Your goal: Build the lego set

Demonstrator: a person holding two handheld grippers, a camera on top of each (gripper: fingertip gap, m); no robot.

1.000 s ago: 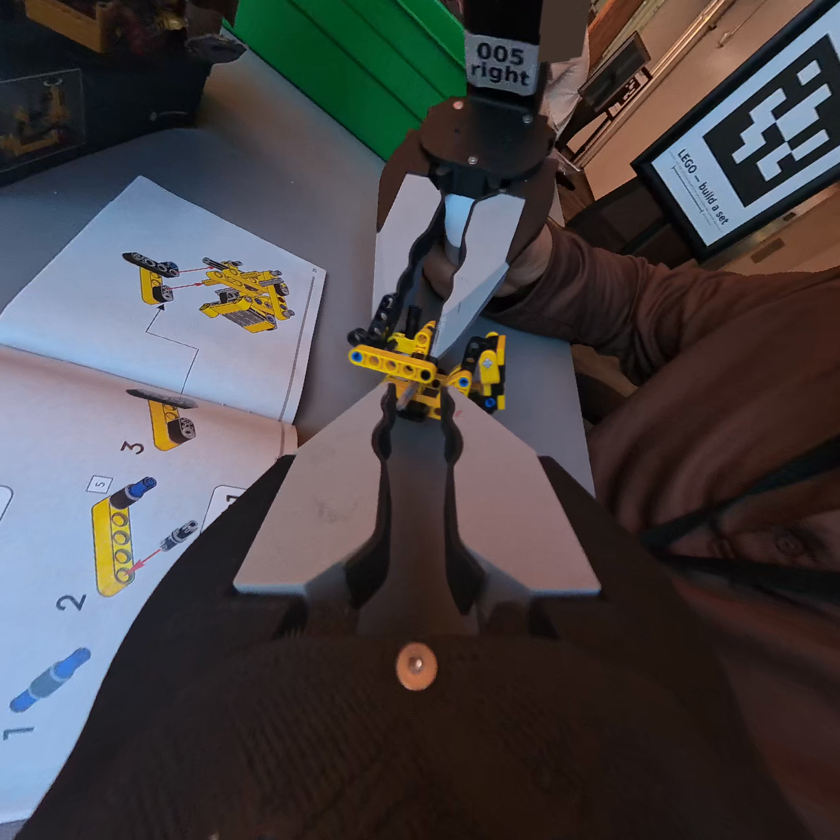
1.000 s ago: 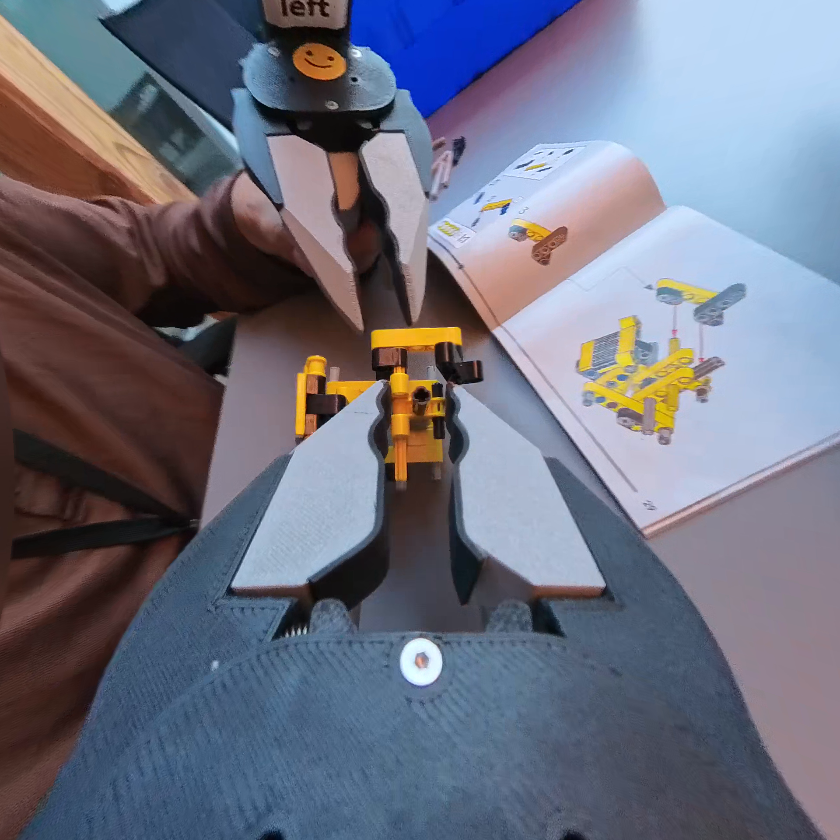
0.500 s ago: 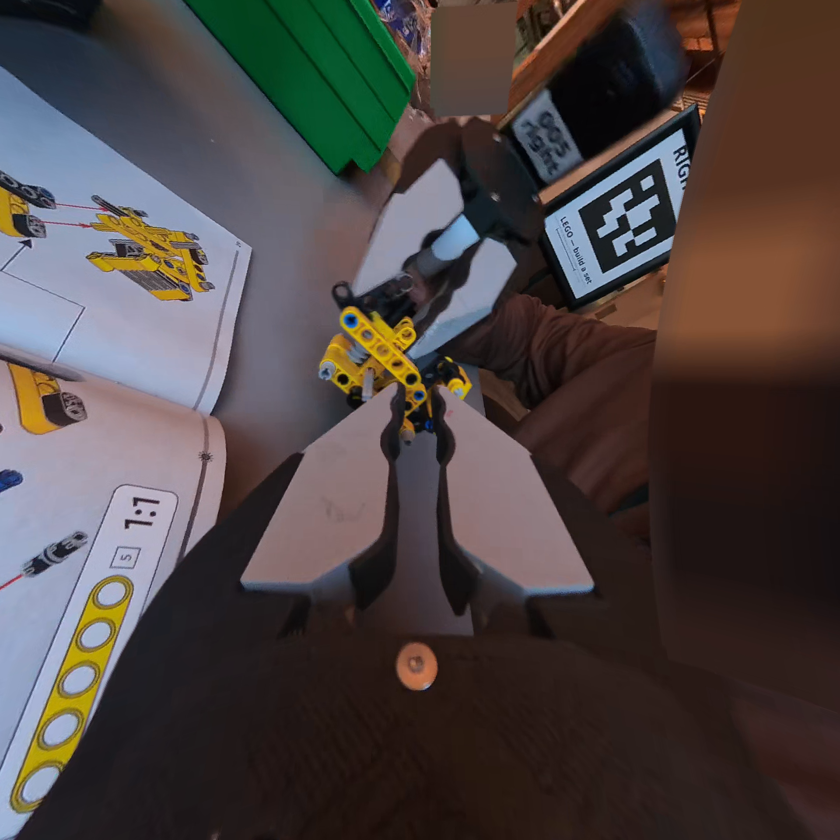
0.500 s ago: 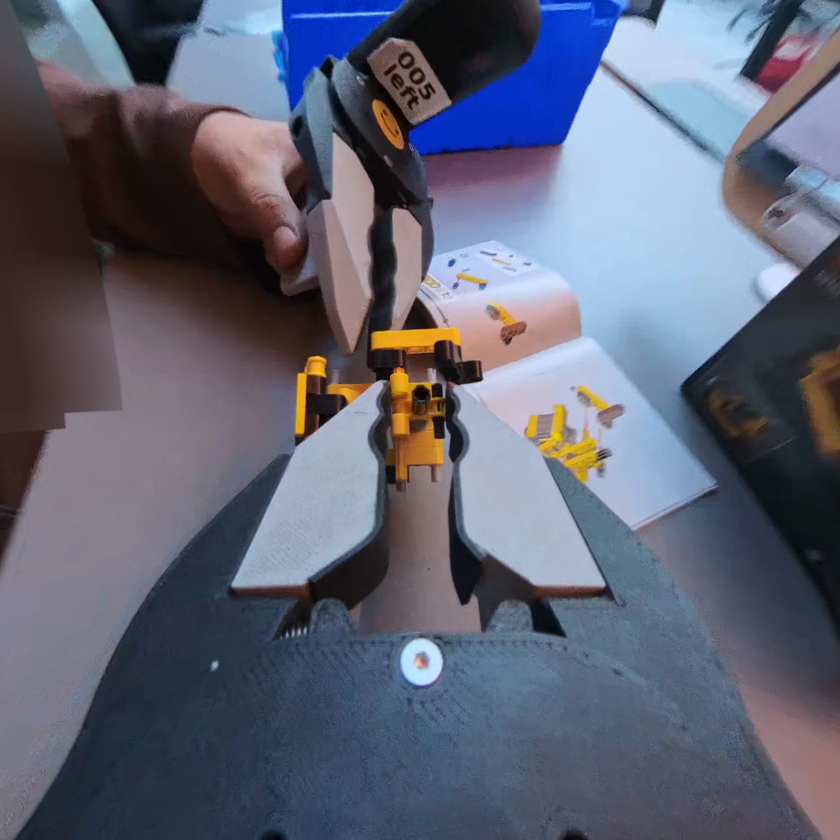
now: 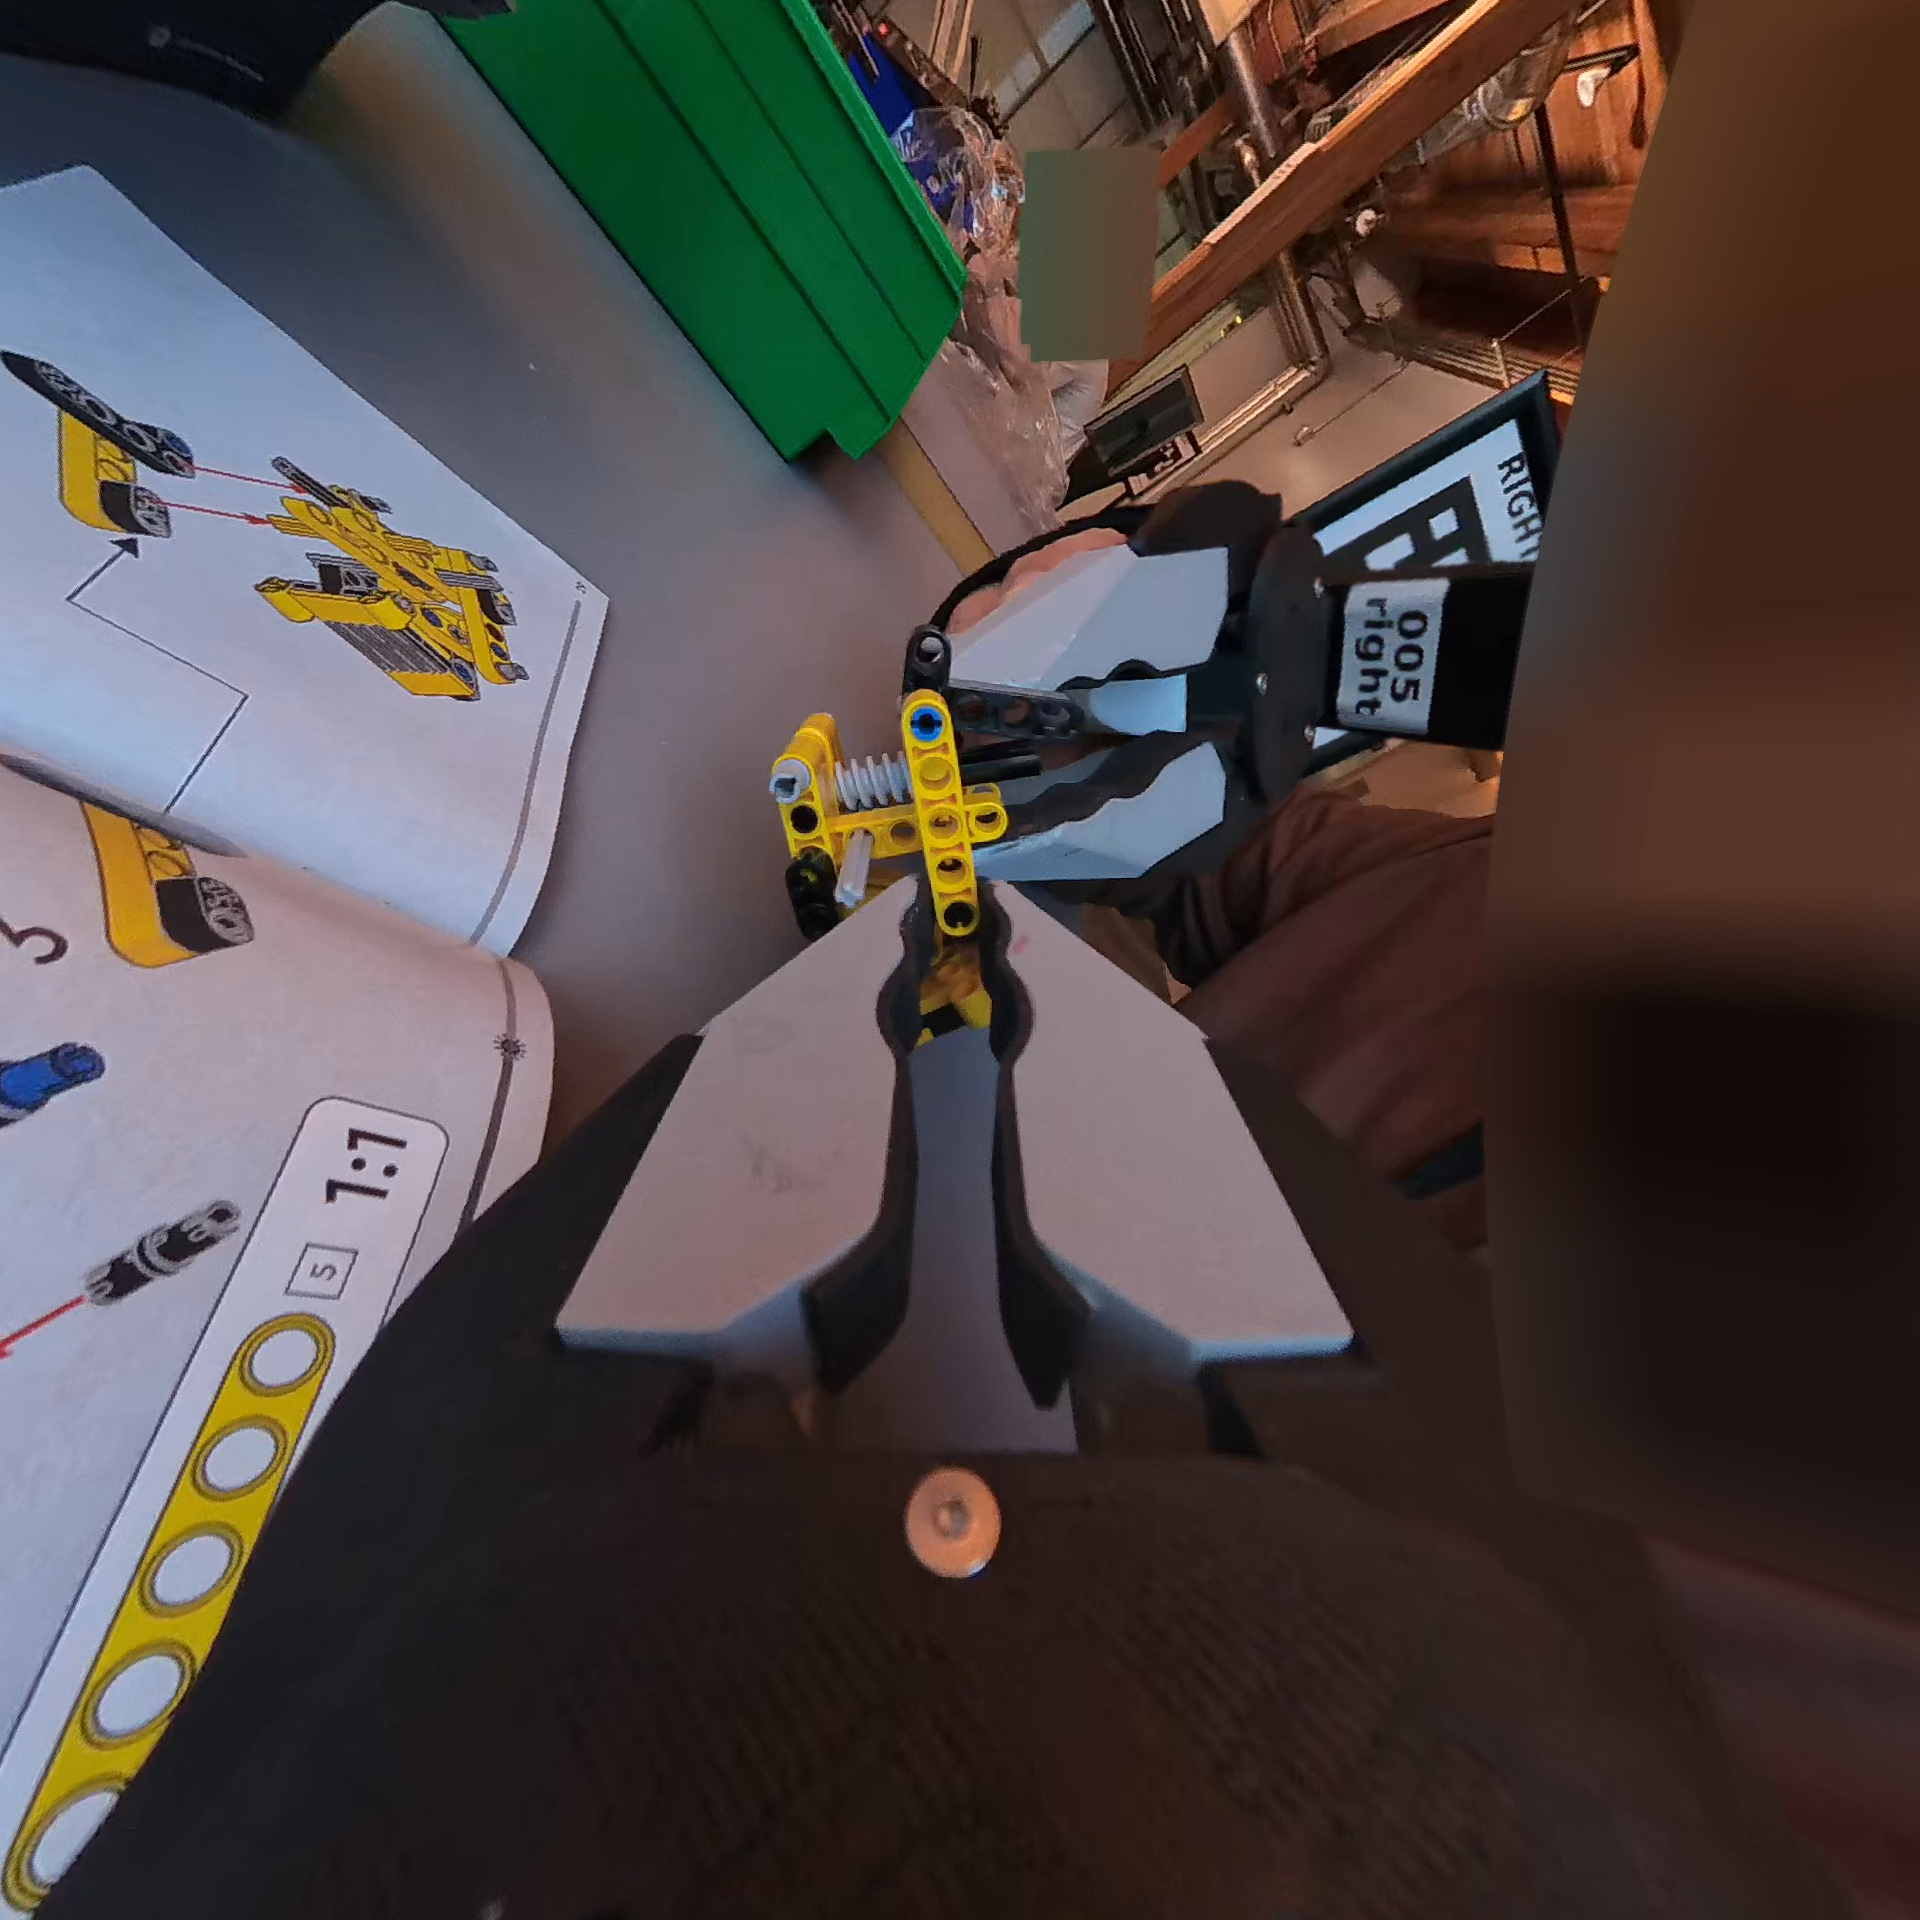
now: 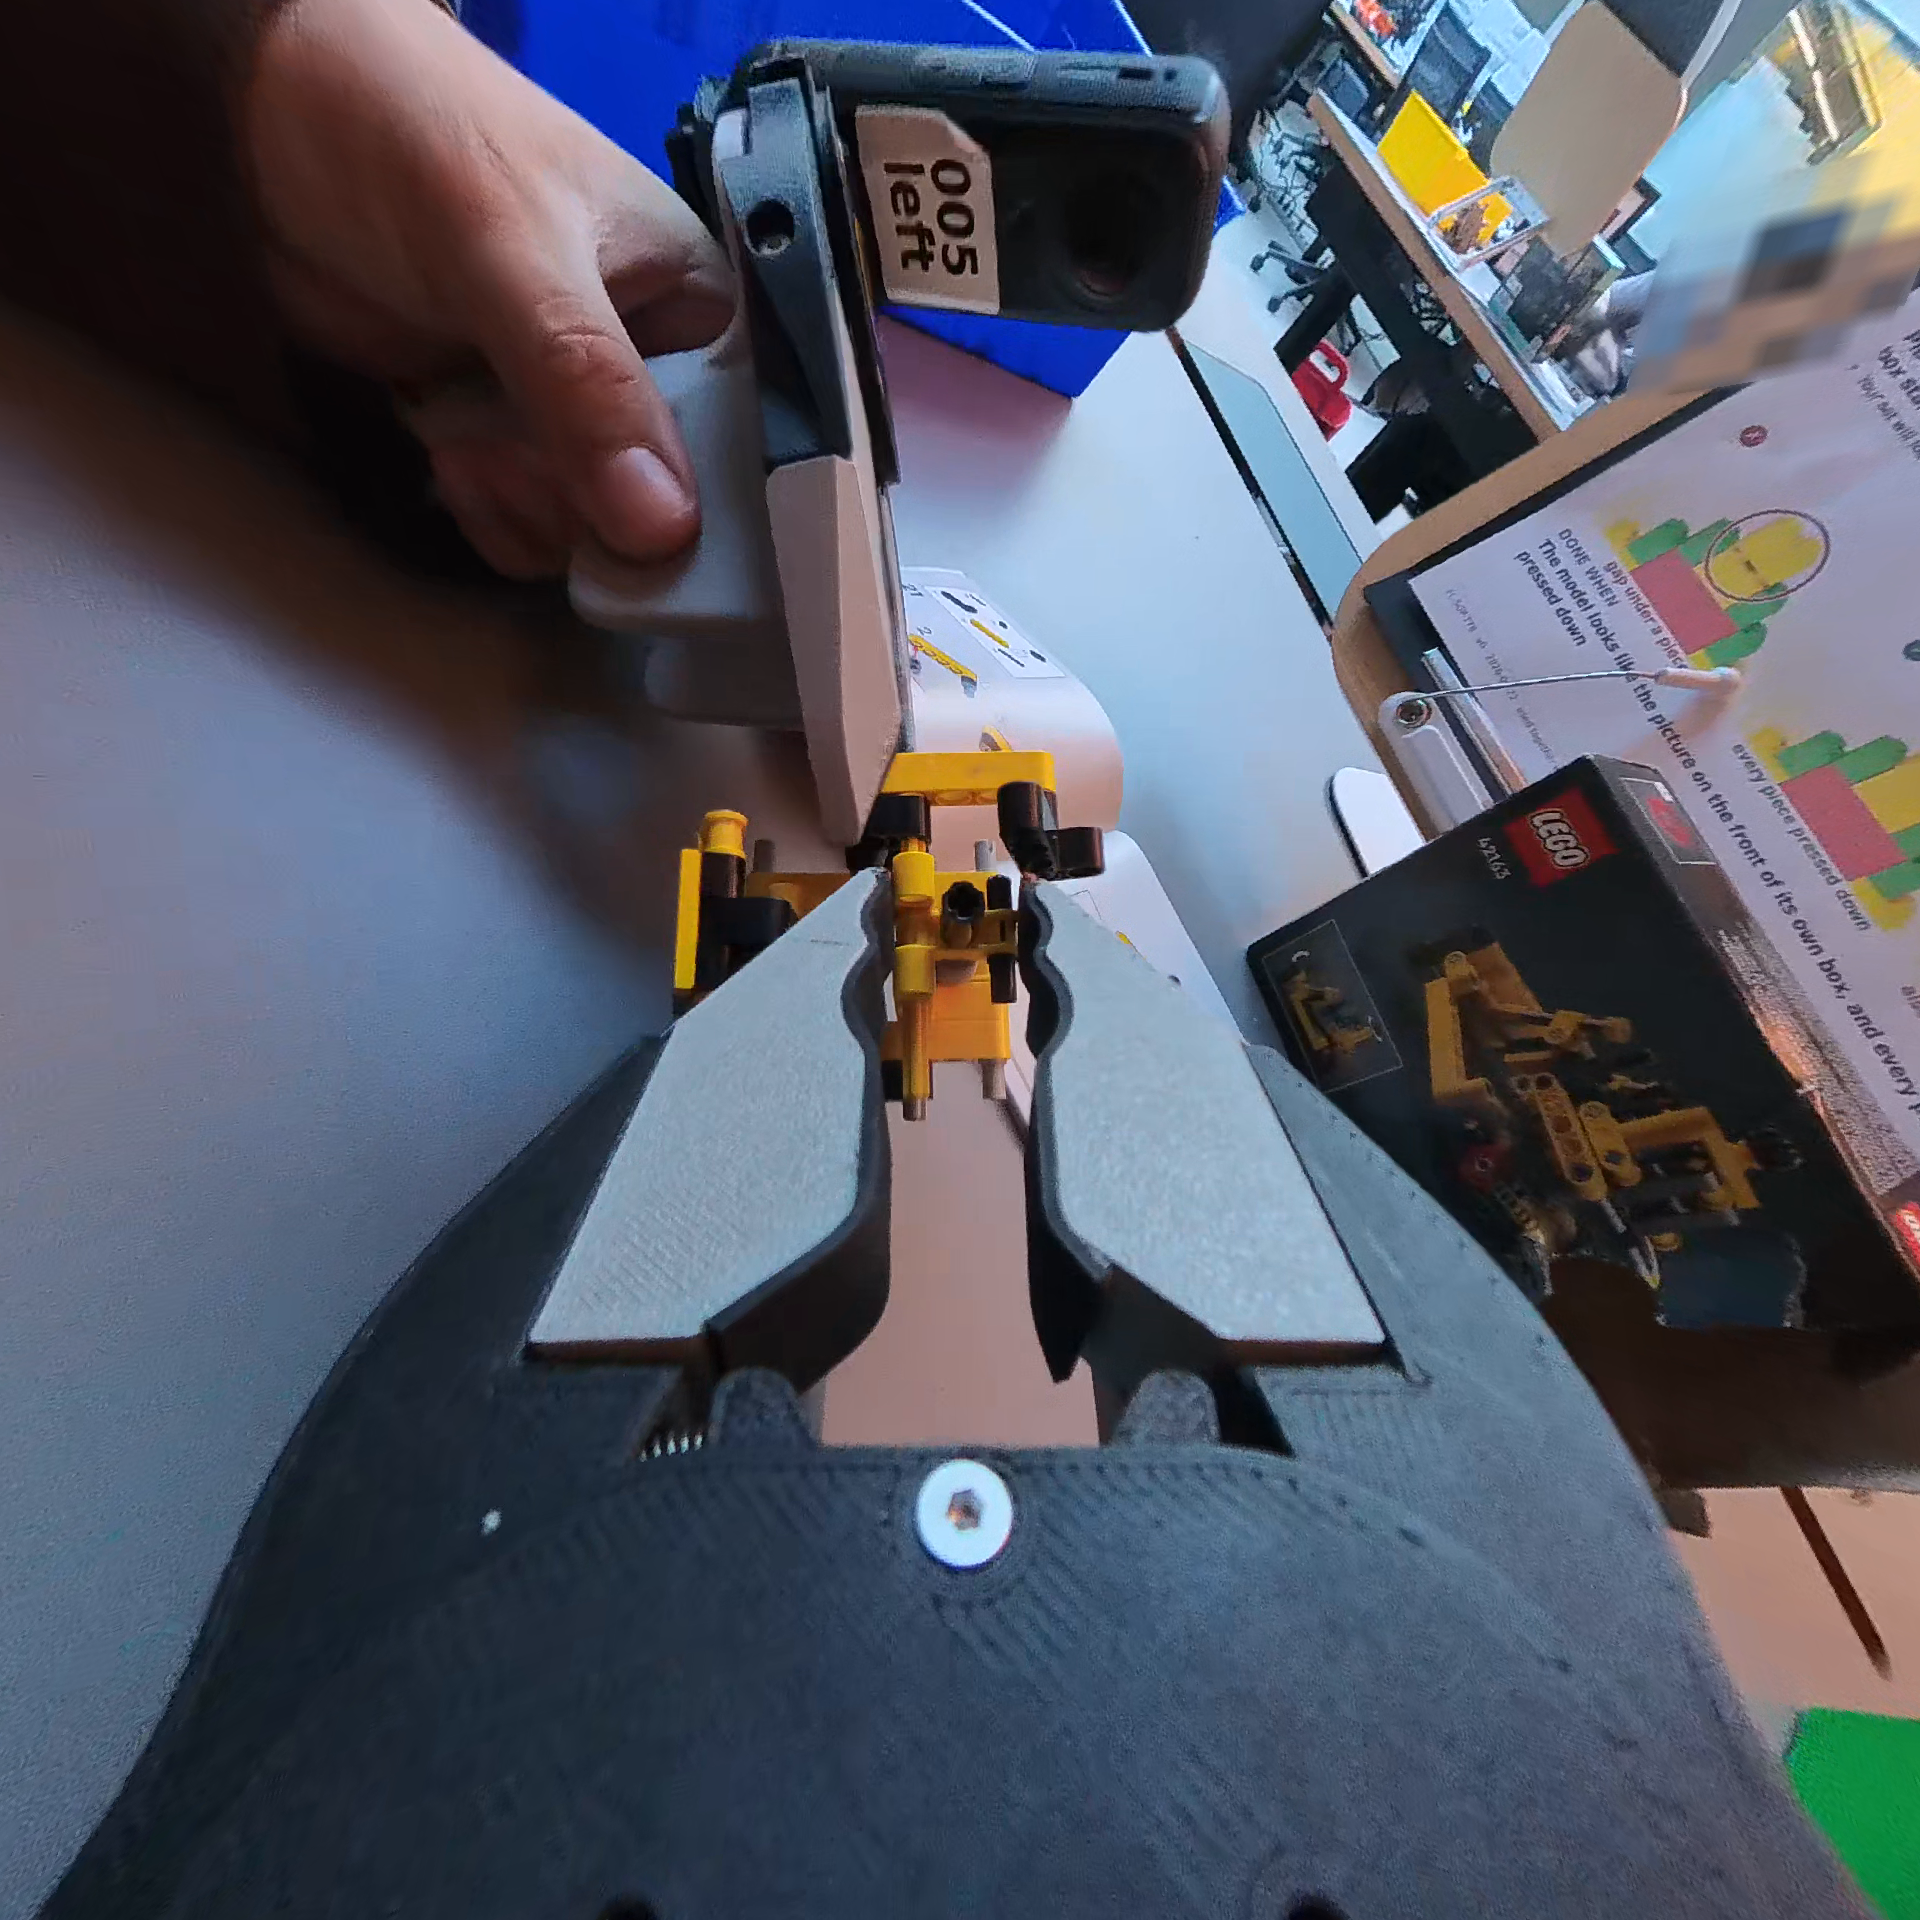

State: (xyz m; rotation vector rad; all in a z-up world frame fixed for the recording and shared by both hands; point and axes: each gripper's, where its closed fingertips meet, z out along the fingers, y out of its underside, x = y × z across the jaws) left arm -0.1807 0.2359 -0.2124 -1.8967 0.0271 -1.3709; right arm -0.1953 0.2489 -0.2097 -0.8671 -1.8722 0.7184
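Note:
A small yellow and black lego model (image 5: 914,810) with a grey spring and a yellow holed beam is held between both grippers above the grey table (image 5: 675,520). My left gripper (image 5: 951,920) is shut on the model's lower yellow end. In the right wrist view the left gripper (image 6: 868,810) comes down from above, with a hand on it. My right gripper (image 6: 954,899) is shut on the model (image 6: 945,966) at its yellow middle. In the left wrist view the right gripper (image 5: 977,743) reaches in from the right.
An open instruction booklet (image 5: 312,675) lies on the table to the left. A green bin (image 5: 748,208) stands behind it. A blue bin (image 6: 997,343), the black lego box (image 6: 1558,1039) and a clipboard with a printed sheet (image 6: 1714,623) stand around. A brown sleeve (image 5: 1330,935) is at the right.
Both grippers have kept hold of the model and turned it. The right gripper now reaches in from the right in the left wrist view instead of from the top. The left gripper has rolled sideways.

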